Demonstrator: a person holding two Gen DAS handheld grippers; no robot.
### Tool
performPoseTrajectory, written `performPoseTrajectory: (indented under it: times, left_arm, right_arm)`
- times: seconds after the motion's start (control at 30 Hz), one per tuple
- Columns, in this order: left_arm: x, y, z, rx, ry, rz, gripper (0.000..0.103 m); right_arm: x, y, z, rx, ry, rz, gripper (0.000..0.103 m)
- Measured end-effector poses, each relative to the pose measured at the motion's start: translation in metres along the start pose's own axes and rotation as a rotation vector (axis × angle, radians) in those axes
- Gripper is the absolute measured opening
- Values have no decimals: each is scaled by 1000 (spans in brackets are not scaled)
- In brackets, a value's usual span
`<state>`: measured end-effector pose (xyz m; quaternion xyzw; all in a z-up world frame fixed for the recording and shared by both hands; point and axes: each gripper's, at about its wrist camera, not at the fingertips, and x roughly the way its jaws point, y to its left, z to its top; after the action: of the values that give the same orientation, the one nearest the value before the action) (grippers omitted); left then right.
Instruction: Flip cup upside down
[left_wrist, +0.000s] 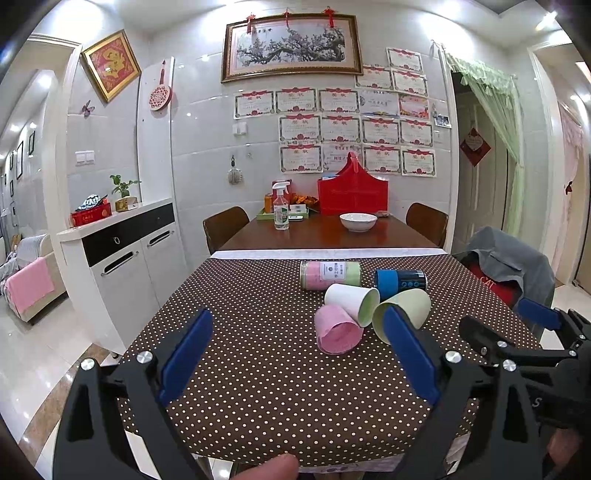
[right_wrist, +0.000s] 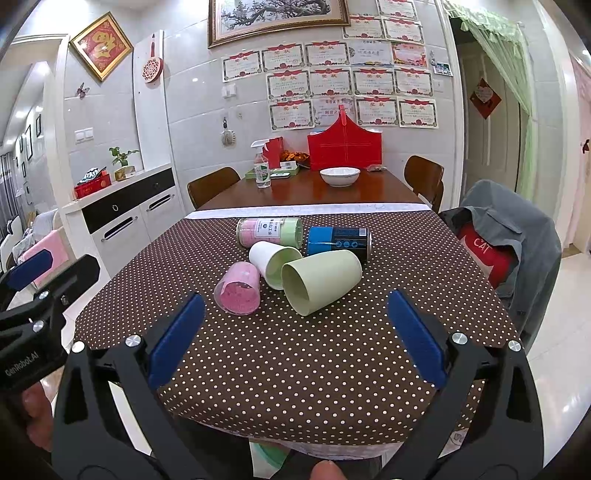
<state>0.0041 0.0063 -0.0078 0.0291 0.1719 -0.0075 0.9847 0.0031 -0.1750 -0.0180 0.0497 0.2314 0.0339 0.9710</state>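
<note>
White tiled wall with framed blossom painting and rows of certificates, white sideboard at left, green curtain over doorway, glossy tiled floor, wooden chairs.

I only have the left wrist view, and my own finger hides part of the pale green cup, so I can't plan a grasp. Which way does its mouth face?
Observer: In the right wrist view the pale green cup lies on its side with its whole rim showing. The mouth is turned toward the camera and a little to the left.
Operator: Is anything inside it?
Observer: No, the part of the inside that shows looks empty.
Operator: And the right hand-held gripper? I only see its edge.
Observer: The right hand-held gripper is open, with nothing between its fingers, and is short of that cup.
</note>
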Motion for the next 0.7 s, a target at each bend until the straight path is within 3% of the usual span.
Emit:
performPoseTrajectory:
  times: [0.7]
  left_arm:
    - [3,0,-2,-8,5,2,92]
  right_arm:
    - [2,-1,-1,-6,4,3,97]
